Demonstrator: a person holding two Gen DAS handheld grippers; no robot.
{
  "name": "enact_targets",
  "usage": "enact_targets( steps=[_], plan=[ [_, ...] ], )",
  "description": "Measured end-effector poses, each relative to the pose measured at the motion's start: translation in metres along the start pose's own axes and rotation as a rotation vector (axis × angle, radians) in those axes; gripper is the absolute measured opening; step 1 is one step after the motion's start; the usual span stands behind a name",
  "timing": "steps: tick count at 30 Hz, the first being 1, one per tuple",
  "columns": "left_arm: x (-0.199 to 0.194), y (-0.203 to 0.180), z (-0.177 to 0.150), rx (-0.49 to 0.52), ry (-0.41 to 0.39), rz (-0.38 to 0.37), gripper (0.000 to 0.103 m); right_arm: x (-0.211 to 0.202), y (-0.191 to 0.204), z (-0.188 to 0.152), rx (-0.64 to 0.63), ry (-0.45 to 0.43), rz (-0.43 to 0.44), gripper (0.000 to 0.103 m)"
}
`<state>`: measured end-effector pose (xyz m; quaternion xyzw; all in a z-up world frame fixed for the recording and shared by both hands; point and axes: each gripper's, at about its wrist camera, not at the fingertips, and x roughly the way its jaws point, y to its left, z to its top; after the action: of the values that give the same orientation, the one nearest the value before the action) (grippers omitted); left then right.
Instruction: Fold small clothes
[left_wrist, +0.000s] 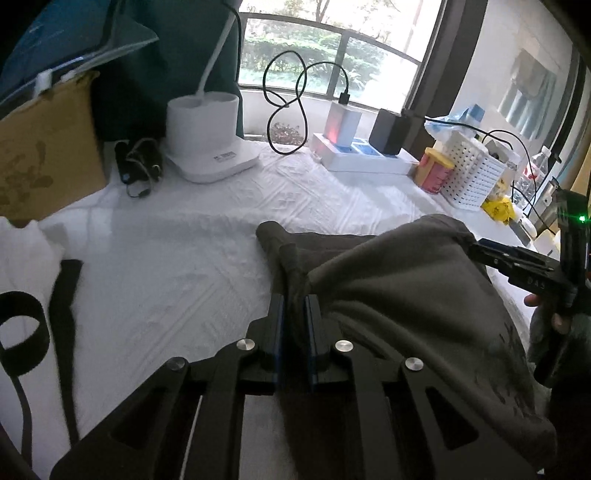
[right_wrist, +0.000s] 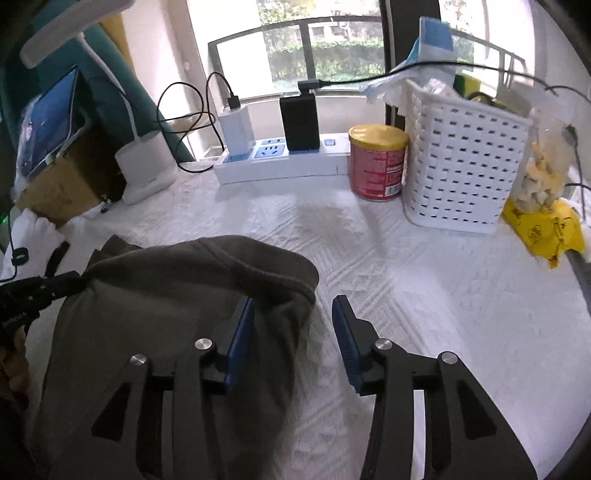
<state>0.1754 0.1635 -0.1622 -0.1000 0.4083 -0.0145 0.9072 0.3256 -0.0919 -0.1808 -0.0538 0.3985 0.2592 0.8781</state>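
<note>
Fabric of a dark grey-brown garment is bunched in a mound on the white quilted cloth that covers the table, toward its near edge. One fold at the garment's left side is pinched between the blue pads of the left gripper, whose jaws are nearly closed on it. At the garment's right side the right gripper is held with its jaws apart; its left finger lies against the cloth, its right finger is clear over the bare cover, and nothing is pressed between the pads.

A white garment with black straps is seen near the left edge of the table, just in front of a cardboard box on which a blue pouch is propped. Beside the box, at the far edge, a white lamp base is placed, with a coiled black cable next to it.

Along the far edge a white power strip is laid, into which a white charger and a black adapter are plugged. To its right a red tin with a yellow lid is stood touching a white perforated basket, in which tissues or a blue and white pack and other items are kept; what those others are cannot be told. A clear bag of pale snacks and a yellow packet are set against the basket's right side.
</note>
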Motion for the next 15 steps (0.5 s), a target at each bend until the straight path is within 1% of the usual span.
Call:
enact_targets(
  steps=[4, 6, 10, 15],
  plan=[
    [-0.012, -0.004, -0.009, 0.001, 0.002, 0.000, 0.011, -0.017, 0.002, -0.013, 0.003, 0.001, -0.011, 0.047],
    [-0.019, -0.007, -0.015, 0.001, 0.011, -0.023, 0.011, -0.024, 0.004, -0.020, 0.006, 0.002, -0.014, 0.047],
    [-0.035, -0.015, -0.027, -0.002, 0.000, -0.072, 0.011, -0.041, 0.008, -0.038, 0.017, 0.006, -0.013, 0.047],
    [-0.051, -0.031, -0.041, 0.034, 0.001, -0.103, 0.011, -0.061, 0.017, -0.058, 0.030, 0.002, -0.005, 0.047]
  ],
)
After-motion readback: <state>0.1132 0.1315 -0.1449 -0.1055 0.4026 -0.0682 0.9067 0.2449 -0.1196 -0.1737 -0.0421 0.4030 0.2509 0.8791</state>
